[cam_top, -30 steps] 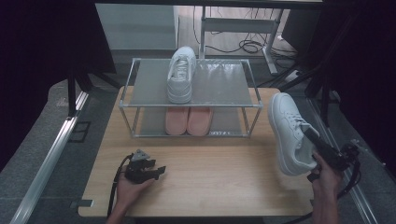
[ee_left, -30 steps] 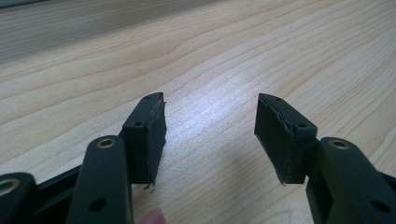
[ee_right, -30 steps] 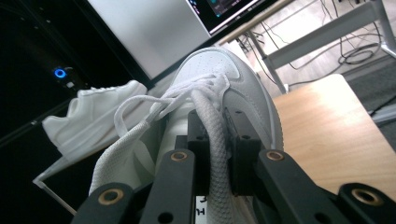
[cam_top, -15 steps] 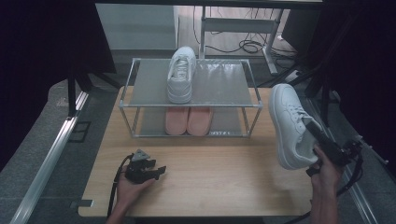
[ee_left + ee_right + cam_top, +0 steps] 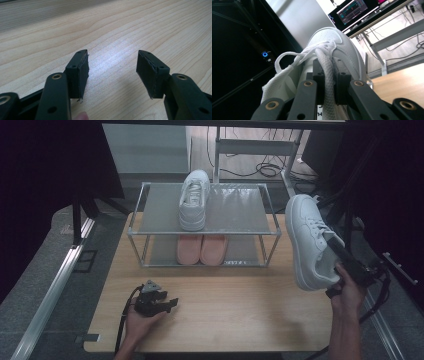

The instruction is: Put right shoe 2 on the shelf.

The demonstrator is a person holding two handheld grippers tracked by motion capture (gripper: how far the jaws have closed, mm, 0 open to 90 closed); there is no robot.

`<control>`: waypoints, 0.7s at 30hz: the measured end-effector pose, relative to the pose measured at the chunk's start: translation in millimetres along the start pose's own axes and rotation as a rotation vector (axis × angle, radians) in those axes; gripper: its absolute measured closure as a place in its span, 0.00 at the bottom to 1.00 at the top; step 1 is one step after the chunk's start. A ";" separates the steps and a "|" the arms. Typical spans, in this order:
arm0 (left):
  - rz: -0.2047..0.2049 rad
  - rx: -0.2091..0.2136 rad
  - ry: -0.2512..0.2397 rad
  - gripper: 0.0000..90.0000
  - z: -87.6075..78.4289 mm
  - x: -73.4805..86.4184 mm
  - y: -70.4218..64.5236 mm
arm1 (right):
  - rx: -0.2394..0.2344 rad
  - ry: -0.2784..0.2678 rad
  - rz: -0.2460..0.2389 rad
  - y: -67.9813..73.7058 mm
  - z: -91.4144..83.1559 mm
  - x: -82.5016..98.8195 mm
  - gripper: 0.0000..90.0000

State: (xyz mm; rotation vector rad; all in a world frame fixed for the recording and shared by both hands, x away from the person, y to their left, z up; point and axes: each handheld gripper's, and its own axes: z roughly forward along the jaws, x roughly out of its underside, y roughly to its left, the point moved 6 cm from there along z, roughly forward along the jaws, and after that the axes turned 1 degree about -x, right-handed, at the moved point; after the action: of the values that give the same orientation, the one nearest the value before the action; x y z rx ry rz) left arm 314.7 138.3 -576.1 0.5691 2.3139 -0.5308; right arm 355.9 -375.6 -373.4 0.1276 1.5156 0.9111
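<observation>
Beside the shoe rack (image 5: 272,232), right hand-held gripper (image 5: 340,252) apparently clamping white sneaker (image 5: 307,240) aloft

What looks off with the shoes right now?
One white shoe hangs in the air right of the rack, tipped on its side, with the right gripper shut on its tongue and laces. Its mate stands alone on the top shelf. The pink pair below sits neatly.

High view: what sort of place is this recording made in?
Probably a lab or recording workspace, not a home: a wooden table framed by dark rig posts, loose cables on the floor, and monitors behind.
</observation>
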 end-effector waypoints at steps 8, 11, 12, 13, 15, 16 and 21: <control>0.009 0.000 -0.003 0.49 -0.7 -0.4 1.0 | -0.031 0.005 -0.001 16.0 24.0 -6.3 0.91; 0.007 0.000 -0.004 0.49 -0.9 -0.5 1.2 | -0.038 0.004 0.014 18.9 32.6 -6.8 0.91; 0.007 0.001 -0.005 0.49 -0.9 -0.4 1.5 | -0.041 0.005 0.019 20.1 35.1 -6.8 0.91; 0.006 0.001 -0.005 0.49 -0.8 -0.4 1.5 | -0.043 0.009 0.019 20.9 37.5 -6.6 0.91; 0.006 0.002 -0.005 0.49 -0.7 -0.4 1.4 | -0.046 0.012 0.024 22.5 42.9 -6.1 0.91; 0.007 0.001 -0.005 0.49 -0.8 -0.4 1.4 | -0.045 0.016 0.026 23.4 45.5 -5.8 0.91; 0.006 0.001 -0.006 0.49 -1.0 -0.5 1.6 | -0.045 0.012 0.033 28.5 58.6 -5.3 0.91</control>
State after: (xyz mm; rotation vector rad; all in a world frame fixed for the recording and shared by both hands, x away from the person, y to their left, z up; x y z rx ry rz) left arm 315.3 140.0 -575.4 0.5746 2.3052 -0.5304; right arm 396.4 -332.6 -345.3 0.1148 1.5066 0.9735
